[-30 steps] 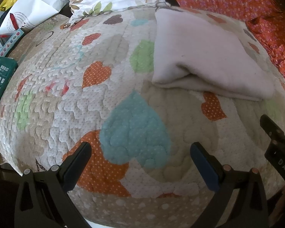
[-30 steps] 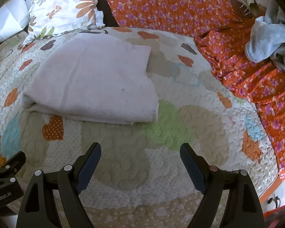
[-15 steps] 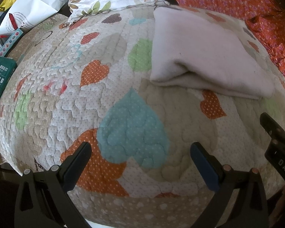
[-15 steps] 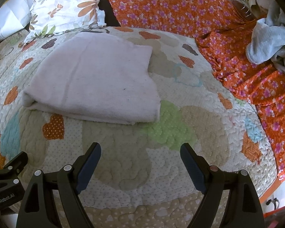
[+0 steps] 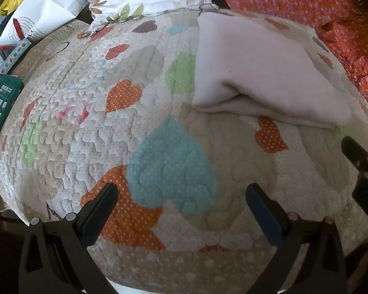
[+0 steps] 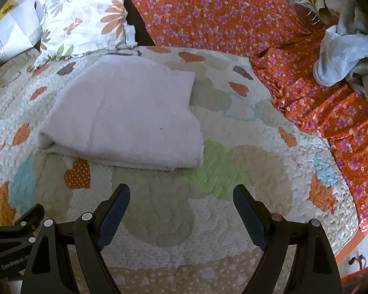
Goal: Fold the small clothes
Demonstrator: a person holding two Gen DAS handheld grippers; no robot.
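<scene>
A bed covered by a pale quilt (image 5: 159, 127) stitched with hearts in orange, teal, green and beige. A folded cloth (image 6: 127, 120), off-white and soft, lies flat on the quilt, its layered edge facing the near side. At the head of the bed, a floral pillow (image 6: 85, 22) rests against the quilt's far edge. An orange flowered sheet (image 6: 294, 56) spreads along the far and right sides, overlapping the quilt's border. A crumpled pale blue-grey cloth (image 6: 343, 56) lies on that sheet at the far right.
</scene>
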